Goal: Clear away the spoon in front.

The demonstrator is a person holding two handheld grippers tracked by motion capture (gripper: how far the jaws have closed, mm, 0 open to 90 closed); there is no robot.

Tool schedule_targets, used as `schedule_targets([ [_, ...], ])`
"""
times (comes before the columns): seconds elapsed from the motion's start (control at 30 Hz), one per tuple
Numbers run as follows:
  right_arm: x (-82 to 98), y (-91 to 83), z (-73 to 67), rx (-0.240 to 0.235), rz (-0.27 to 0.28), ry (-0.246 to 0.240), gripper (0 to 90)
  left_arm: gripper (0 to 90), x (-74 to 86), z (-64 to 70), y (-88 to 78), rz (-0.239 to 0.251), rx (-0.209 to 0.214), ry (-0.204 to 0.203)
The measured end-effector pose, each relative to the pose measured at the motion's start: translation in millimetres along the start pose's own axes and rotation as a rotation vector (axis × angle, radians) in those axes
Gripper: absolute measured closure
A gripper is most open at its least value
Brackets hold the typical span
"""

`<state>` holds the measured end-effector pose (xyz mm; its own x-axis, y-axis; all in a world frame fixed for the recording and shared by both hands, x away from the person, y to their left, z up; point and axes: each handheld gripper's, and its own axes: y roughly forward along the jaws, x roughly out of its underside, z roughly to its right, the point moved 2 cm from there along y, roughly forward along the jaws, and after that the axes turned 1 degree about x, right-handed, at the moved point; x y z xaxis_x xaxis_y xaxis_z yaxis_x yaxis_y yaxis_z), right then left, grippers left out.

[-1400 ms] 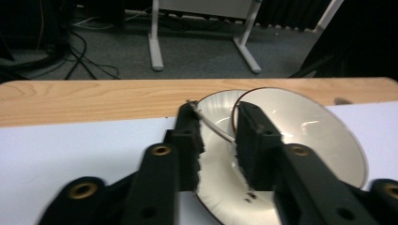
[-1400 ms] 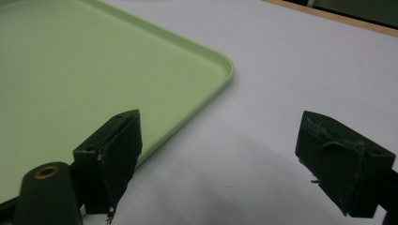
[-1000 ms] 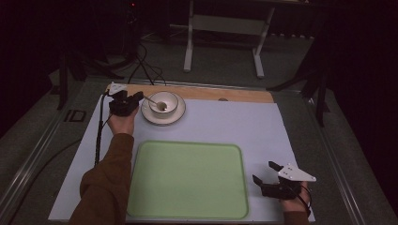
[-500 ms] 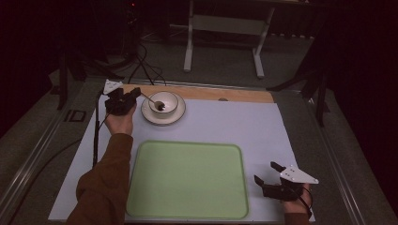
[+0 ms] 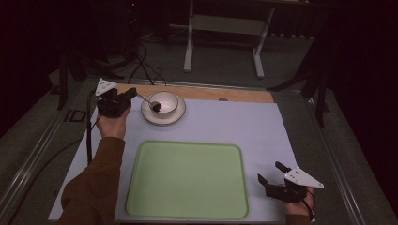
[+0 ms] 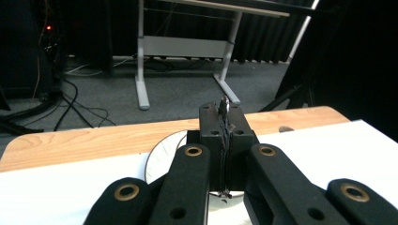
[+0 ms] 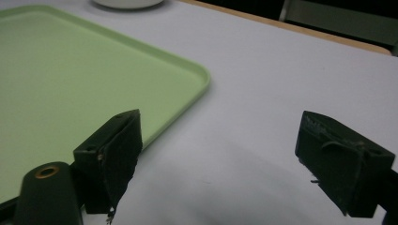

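Wide white mat over most of the table, wooden edge strip along the far side, partly hidden behind the bowl. Dark surroundings beyond; pale metal stand and cables on the floor, upper parts cut off by the frame.

Green tray on the near middle of the mat, bare, near rim close to the bottom edge in the high view. In the right gripper view, one rounded corner visible, the rest cut off at left.

White plate at the far left of the mat, bowl on it. In the left gripper view, plate mostly hidden behind the jaws, a white arc showing at left. In the right gripper view, just a sliver of white dish at the top edge.

Left gripper just left of the bowl, clenched on the spoon handle; jaws pressed together in the left gripper view, a small metal tip poking out above them. Spoon head down inside the bowl, dark, contents hard to make out. Brown sleeve running off the bottom edge.

Right gripper at the near right corner of the mat, beside the tray, released: jaws wide apart with nothing between. Hand behind it largely cut off by the frame.
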<state>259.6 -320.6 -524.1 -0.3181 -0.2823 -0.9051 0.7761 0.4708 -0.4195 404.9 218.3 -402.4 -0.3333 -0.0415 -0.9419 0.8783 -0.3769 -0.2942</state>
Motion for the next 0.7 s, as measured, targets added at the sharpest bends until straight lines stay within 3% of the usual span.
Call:
schedule_targets([
  [0.3,0.7,-4.4,0.6,0.013,0.016,-0.001,14.8,89.2,-4.7,14.5,-16.7,0.007,0.044,0.049],
  [0.7,0.0,-3.4,0.1,0.018,0.014,-0.01,14.8,89.3,-3.1,19.0,-31.1,-0.059,0.066,0.073],
])
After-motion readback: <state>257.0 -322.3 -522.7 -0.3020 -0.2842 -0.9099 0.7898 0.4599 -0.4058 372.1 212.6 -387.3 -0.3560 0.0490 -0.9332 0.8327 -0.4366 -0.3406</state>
